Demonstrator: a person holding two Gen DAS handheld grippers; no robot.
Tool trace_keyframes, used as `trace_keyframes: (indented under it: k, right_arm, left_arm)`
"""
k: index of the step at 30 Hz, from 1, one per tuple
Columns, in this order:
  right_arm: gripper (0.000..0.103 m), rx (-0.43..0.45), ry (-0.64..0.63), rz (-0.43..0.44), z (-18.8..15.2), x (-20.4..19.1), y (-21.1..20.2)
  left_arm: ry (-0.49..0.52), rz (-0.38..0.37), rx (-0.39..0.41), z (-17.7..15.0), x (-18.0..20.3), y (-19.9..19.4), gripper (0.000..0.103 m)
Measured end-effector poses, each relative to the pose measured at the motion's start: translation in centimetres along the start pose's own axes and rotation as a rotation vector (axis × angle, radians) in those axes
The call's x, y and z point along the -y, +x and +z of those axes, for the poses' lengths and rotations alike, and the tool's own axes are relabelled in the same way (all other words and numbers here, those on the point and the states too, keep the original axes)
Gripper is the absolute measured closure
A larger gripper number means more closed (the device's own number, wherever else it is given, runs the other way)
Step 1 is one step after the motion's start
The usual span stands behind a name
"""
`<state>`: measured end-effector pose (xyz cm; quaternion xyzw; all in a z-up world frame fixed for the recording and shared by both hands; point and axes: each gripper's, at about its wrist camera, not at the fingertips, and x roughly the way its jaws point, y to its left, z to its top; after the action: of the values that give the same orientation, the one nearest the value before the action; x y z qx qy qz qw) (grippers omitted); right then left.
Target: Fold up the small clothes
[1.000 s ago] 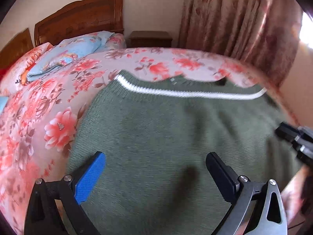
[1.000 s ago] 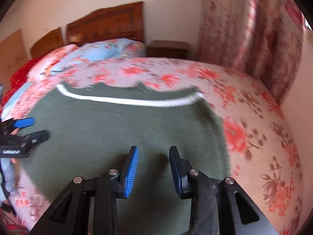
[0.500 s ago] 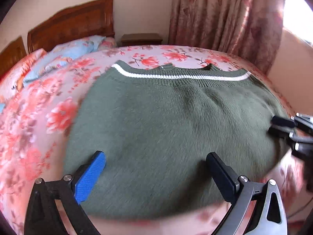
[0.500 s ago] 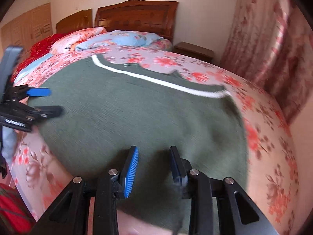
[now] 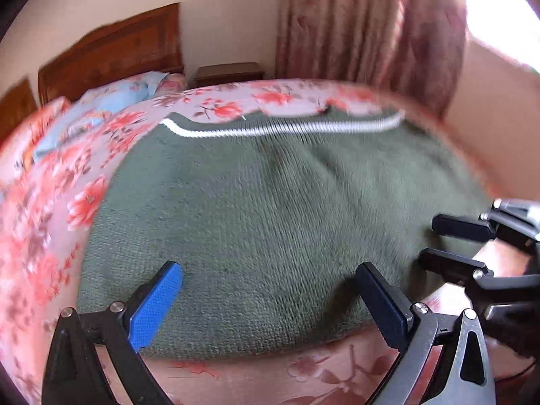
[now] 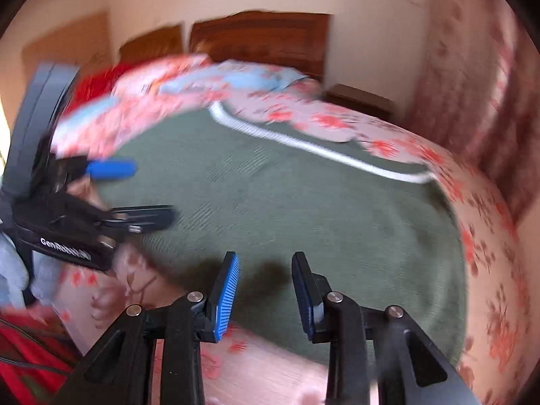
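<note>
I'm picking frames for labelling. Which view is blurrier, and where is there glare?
The right wrist view is more smeared, worst on the pillows; the left wrist view keeps the green sweater knit fairly sharp, with window glare blown out top right.

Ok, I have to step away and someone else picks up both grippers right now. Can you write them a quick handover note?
Left gripper: open wide, empty, over the near hem of the green sweater.
Right gripper: open, narrower gap, empty, over the near right part of the sweater.
Sweater: spread flat on the floral bedspread, its white-striped edge at the far side.
Done: garment laid out.
Left: no fold is visible; nothing is gripped. Both views are motion-blurred, so check the edges before grasping.
</note>
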<state>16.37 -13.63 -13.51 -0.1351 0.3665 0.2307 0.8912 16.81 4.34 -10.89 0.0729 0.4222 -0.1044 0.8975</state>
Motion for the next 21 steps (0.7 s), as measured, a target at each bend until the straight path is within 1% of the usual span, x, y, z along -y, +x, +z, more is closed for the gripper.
trace_keyframes:
  k: [1,2,3,6,8,10,12,14,16,19,21]
  right_arm:
    - [0.071,-0.001,-0.035,-0.024,-0.3,-0.4,0.2]
    - [0.071,0.017,-0.061,-0.025,-0.6,-0.4,-0.1]
    - [0.071,0.015,-0.062,-0.022,-0.8,0.0,-0.2]
    - [0.071,0.017,0.010,-0.006,-2.1,3.1,-1.1]
    - [0.071,0.018,0.064,-0.010,-3.0,4.7,-1.9]
    - [0.074,0.013,0.106,-0.010,-3.6,6.1,-2.5]
    - [0.074,0.001,0.140,-0.009,-3.5,7.0,-2.7]
    - [0.074,-0.014,0.147,-0.048,-2.4,7.2,-2.7]
    - [0.074,-0.002,0.122,-0.057,-0.6,6.8,-2.1]
    - [0.074,-0.002,0.089,-0.042,3.6,6.1,0.8]
    - [0.073,-0.025,0.061,-0.055,6.3,5.5,3.2]
  left_arm:
    - [0.023,0.008,0.008,-0.2,0.1,-0.1,0.000]
    - [0.026,0.001,0.013,-0.5,-0.2,-0.3,0.000]
    - [0.013,-0.010,0.007,-0.6,-0.7,-0.4,0.000]
    - [-0.049,-0.057,-0.014,-1.3,-2.5,-0.5,0.000]
    - [-0.037,-0.068,-0.025,-1.7,-2.6,-0.8,0.000]
    - [-0.017,-0.074,-0.047,-1.8,-2.5,-0.8,0.000]
    - [-0.014,-0.095,-0.074,-1.3,-2.5,-1.1,0.000]
    - [-0.038,-0.133,-0.056,0.0,-3.0,-1.5,0.000]
    - [-0.057,-0.156,-0.017,2.4,-3.4,-1.5,0.000]
    - [-0.053,-0.102,0.019,6.4,-3.9,0.0,0.000]
    - [-0.052,-0.039,0.021,8.8,-4.5,1.9,0.000]
